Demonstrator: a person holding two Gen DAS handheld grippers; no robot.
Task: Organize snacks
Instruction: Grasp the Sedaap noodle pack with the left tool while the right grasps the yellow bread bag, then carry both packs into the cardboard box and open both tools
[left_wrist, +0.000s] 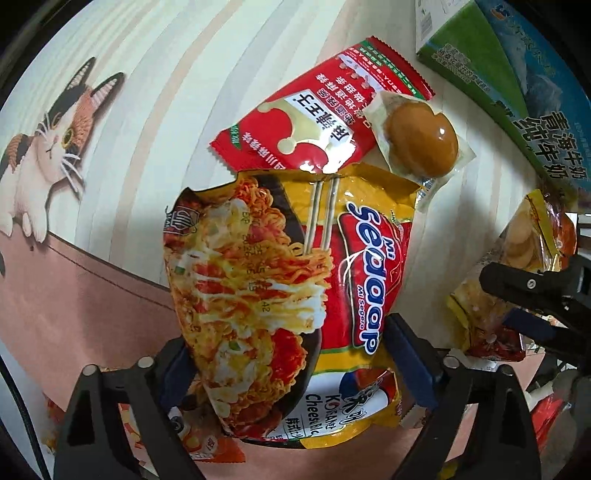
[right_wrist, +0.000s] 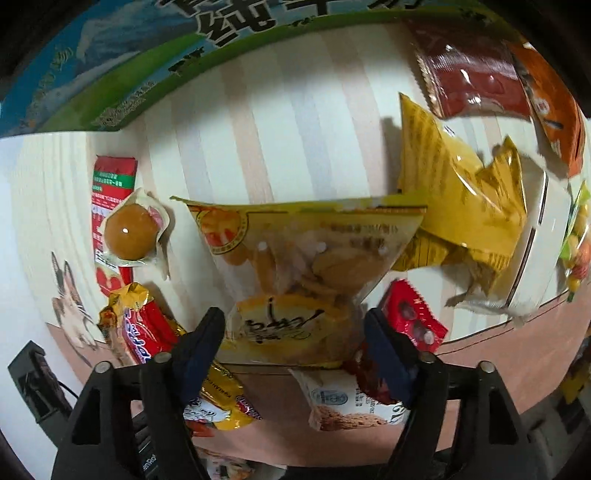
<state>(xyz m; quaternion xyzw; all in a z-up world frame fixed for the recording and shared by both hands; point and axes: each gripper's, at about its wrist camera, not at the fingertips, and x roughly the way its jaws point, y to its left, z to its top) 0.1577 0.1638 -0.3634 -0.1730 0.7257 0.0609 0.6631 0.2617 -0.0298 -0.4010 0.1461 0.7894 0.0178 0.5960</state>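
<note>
Two grippers: left gripper (left_wrist: 291, 373) clenches the yellow-and-red Mi Sedaap noodle packet (left_wrist: 288, 295), frame centre; right gripper (right_wrist: 295, 339) clenches the clear yellow-topped biscuit bag (right_wrist: 306, 266), frame centre
Surface: cream striped tablecloth (left_wrist: 166, 122) with a calico cat print (left_wrist: 48, 147) at left; green-and-blue milk carton box (left_wrist: 517, 74) upper right

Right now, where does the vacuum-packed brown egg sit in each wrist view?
Left wrist: egg upper right, overlapping the red sachet, above the Sedaap noodle pack.
Right wrist: egg mid-left, on the same sachet.
Shared landmark: the cat picture.
</note>
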